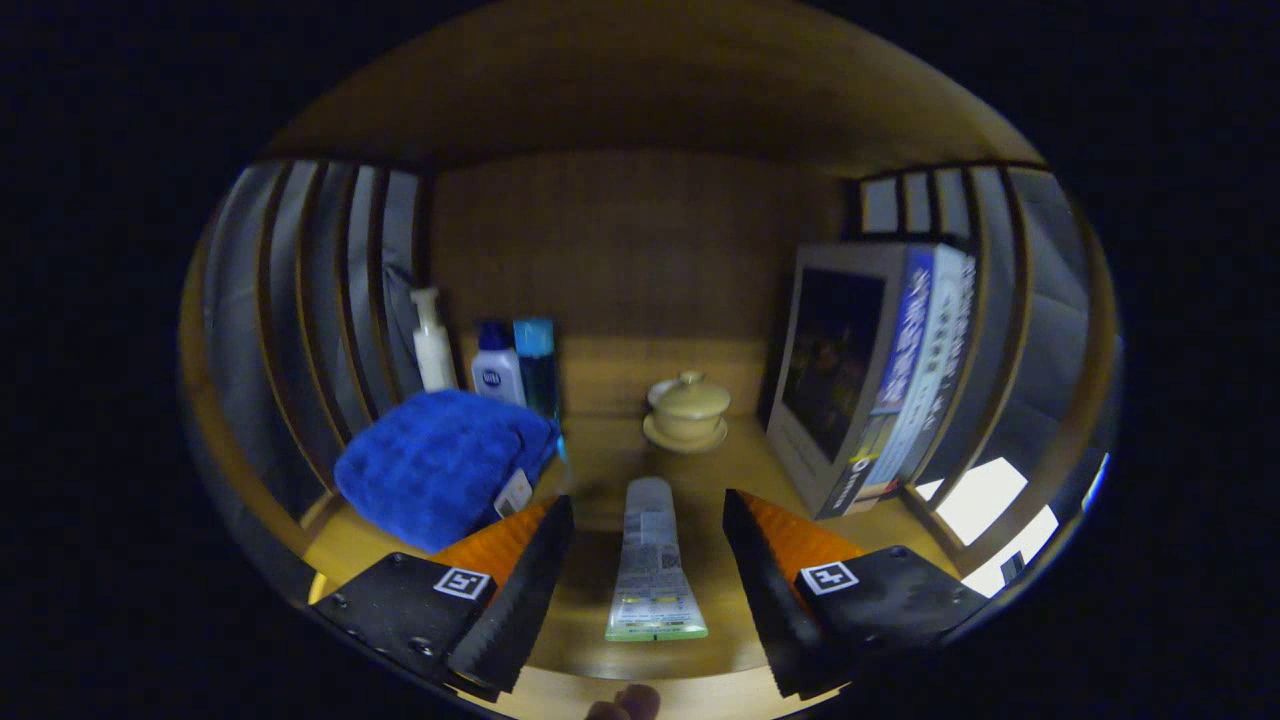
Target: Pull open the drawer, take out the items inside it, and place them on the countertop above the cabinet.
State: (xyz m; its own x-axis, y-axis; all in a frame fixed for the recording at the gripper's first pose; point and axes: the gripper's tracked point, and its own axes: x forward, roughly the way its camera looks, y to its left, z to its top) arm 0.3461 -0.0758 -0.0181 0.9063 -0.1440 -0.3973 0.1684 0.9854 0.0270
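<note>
Claw [648,515] spread wide, pinching nothing, fingers apart on either side of a tube [652,565]. Tube lying flat on the wooden desk [600,450] between the fingers, touching neither, cap end toward 12 o'clock, crimped flat end toward 6 o'clock. Print on the tube too small to read.

At 10 o'clock from the claw, a blue towel [440,465] folded in a heap, small white tag at its near corner, text unreadable. Beyond the towel, against the back panel: a white pump bottle [433,345], a white bottle with dark blue cap [497,370] bearing a round blue logo, illegible, and a tall blue bottle [537,365].

At 12 o'clock, well beyond the tube, a cream lidded cup [688,400] on a matching saucer.

At 2 o'clock, books [880,375] standing upright, spines with writing too blurred to make out.

Slatted side walls at 9 and 3 o'clock.
</note>
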